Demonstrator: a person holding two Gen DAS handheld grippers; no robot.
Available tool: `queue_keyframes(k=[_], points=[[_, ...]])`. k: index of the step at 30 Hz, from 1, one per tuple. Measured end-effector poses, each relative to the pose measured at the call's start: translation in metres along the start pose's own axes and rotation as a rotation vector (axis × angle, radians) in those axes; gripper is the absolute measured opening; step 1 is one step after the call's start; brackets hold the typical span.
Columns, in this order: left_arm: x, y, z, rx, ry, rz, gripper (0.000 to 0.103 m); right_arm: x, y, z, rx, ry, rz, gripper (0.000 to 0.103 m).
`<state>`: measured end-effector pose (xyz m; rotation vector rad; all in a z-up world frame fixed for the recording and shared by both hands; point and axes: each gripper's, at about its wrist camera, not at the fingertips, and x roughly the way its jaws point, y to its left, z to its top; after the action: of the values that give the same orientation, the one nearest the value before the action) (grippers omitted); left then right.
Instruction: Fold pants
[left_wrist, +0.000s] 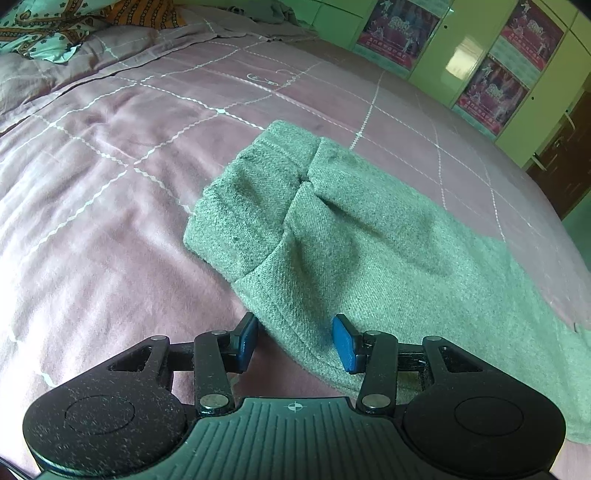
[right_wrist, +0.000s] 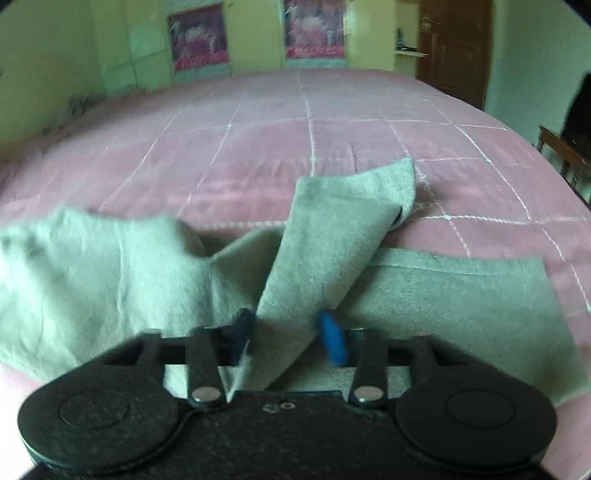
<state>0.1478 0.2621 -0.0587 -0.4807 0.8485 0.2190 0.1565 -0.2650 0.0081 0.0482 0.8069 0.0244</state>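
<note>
One pair of grey-green pants (left_wrist: 332, 229), thick and woolly with a coarse twill weave, lies on a pink bedspread (left_wrist: 110, 184) crossed by white wavy stitching. In the left wrist view the folded waist end bulges in soft humps, and the near hem passes between the spread blue pads of the left gripper (left_wrist: 294, 339), which clamps nothing. The right gripper (right_wrist: 291, 336) has a raised flap of a leg between its pads; blur makes it impossible to tell whether they pinch it. Far off stand green cupboards (left_wrist: 461, 44) with pink posters (left_wrist: 399, 29); a patterned pillow (left_wrist: 44, 26) is cut off at the left.
</note>
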Motion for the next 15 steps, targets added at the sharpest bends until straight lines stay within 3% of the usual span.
queue_keyframes(k=[2,4,6,8,10,11,13,15], points=[[0.000,0.001,0.000,0.002,0.002,-0.006,0.045,-0.014,-0.007,-0.006,-0.003,-0.019,-0.027,0.008],[0.000,0.001,0.000,0.004,0.000,-0.003,0.045,-0.034,-0.026,-0.020,0.097,-0.028,-0.004,0.008],[0.001,-0.001,0.000,0.013,-0.001,0.005,0.046,-0.042,-0.041,-0.041,0.172,0.004,0.014,0.010],[0.002,-0.002,0.001,0.020,0.003,0.006,0.046,-0.035,-0.049,-0.055,0.168,0.026,0.026,0.012],[0.002,-0.001,0.002,0.021,0.007,0.000,0.046,-0.043,-0.052,-0.048,0.186,-0.026,0.031,0.033],[0.003,-0.001,0.002,0.019,0.007,-0.002,0.046,-0.051,-0.048,-0.041,0.154,-0.078,0.017,0.042],[0.004,0.000,0.002,0.017,0.007,-0.002,0.046,-0.053,-0.034,-0.022,0.057,-0.128,0.009,0.042],[0.004,0.000,0.001,0.013,0.004,-0.002,0.046,-0.037,-0.018,0.000,-0.045,-0.100,-0.007,0.041]])
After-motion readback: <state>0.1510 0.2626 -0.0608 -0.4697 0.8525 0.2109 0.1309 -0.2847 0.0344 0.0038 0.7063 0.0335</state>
